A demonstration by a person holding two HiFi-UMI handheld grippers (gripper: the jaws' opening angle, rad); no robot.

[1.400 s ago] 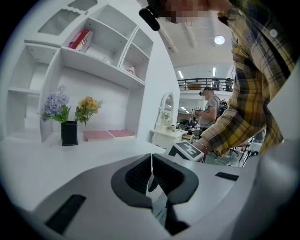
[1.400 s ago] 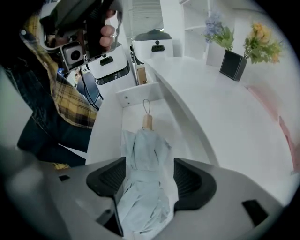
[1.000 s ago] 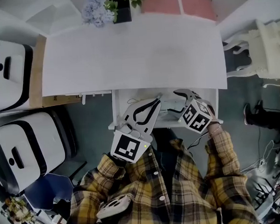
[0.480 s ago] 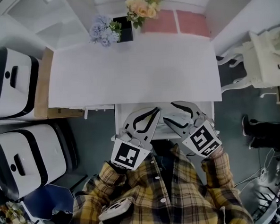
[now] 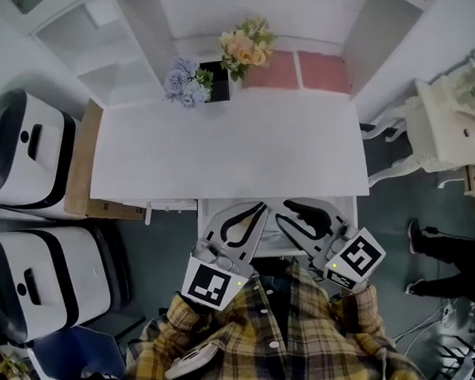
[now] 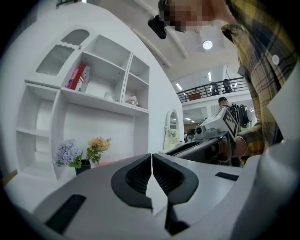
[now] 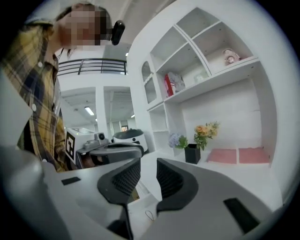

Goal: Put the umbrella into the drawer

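Poised over the open drawer (image 5: 202, 219) under the tabletop's (image 5: 227, 146) near edge. Left hand-held gripper (image 5: 259, 209) pinched closed on nothing, right hand-held gripper (image 5: 285, 209) narrowly parted, empty. No umbrella visible (possibly already inside) — likely only closing the drawer left.

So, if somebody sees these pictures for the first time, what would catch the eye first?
Probably the two grippers side by side over the open drawer at the front of the white desk. The left gripper has its jaws shut, and the right gripper has its jaws slightly apart with nothing between them. After that, the flowers at the desk's back edge stand out.
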